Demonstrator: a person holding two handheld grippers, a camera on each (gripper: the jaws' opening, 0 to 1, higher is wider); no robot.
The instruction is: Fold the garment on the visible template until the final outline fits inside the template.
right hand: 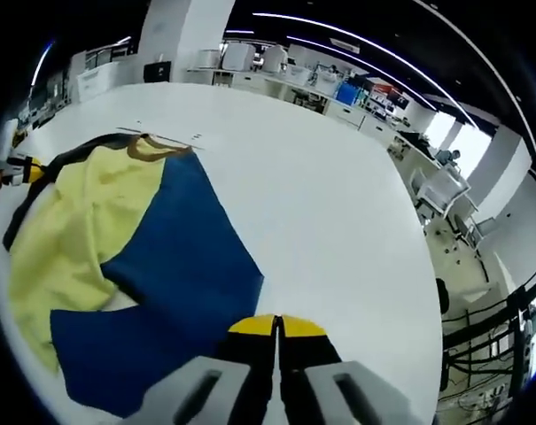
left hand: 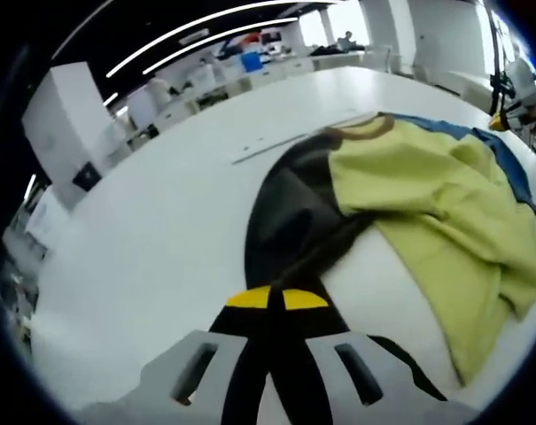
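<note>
We see the garment (left hand: pixel 409 186), a shirt in yellow, blue and black panels with a brown collar, lying crumpled on the white table (left hand: pixel 161 239). In the left gripper view its black part trails toward us and the yellow part is bunched in folds to the right. In the right gripper view the blue panel (right hand: pixel 174 266) spreads flat below the yellow one (right hand: pixel 64 239).

The left gripper (left hand: pixel 276 299) has its yellow-tipped jaws pressed together, and black cloth runs up to and between the tips, so we judge it is pinching the black sleeve (left hand: pixel 290 221). The right gripper (right hand: pixel 276 326) also has its jaws together at the blue hem edge; we judge it is clamped on the blue cloth, though the contact itself is hard to see.

A thin pale line (left hand: pixel 294 137) on the table beyond the collar may be a template edge; we cannot trace the full outline.

Risks, as we judge them:
1. With the yellow panel so bunched, pulling either corner could drag the wrinkles along, and the folded outline would spill past the template.
2. A thin pinch on 1 layer may slip mid-lift.
3. Uneven pulling by the 2 grippers could skew the shirt off the template.

We can read no brand, label or writing anywhere.
</note>
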